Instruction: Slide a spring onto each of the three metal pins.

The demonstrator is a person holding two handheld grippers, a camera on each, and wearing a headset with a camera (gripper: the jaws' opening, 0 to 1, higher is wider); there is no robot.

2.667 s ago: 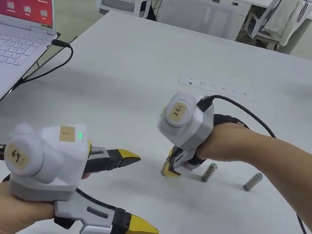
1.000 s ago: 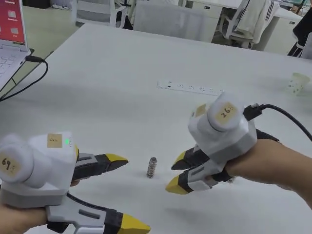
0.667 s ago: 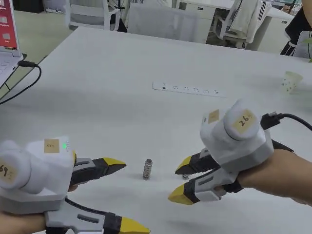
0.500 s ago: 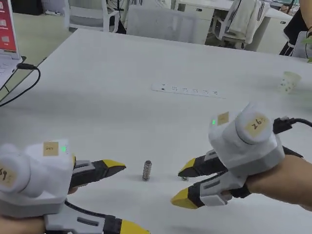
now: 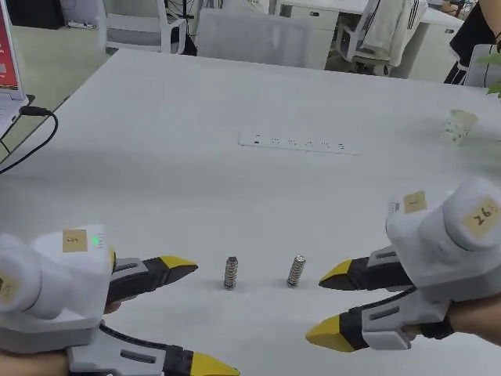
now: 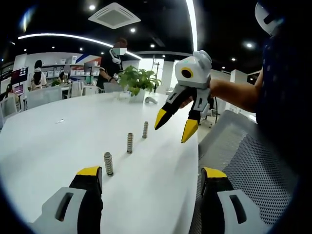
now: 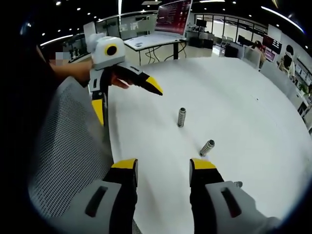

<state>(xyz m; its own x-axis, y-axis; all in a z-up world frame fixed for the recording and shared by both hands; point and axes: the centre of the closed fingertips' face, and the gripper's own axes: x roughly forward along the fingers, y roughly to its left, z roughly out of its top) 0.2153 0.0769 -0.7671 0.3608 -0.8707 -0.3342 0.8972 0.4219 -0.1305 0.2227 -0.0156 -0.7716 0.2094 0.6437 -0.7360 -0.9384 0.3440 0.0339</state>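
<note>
Springs (image 5: 230, 272): two upright near the table's (image 5: 196, 117) near edge, between my grippers.
Left gripper (image 5: 210, 317): jaws spread, empty.
Right gripper (image 5: 318, 307): jaws spread, empty.
Room: power strip (image 5: 297, 143) mid-table; office chairs (image 5: 137, 23) beyond.
Change: I pulled the right gripper back, clearing the second spring (image 5: 295, 270).

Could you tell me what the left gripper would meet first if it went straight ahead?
Probably the nearest spring, upright just ahead of one jaw tip of the left gripper; between the jaws the table looks free, depth being unclear.
</note>
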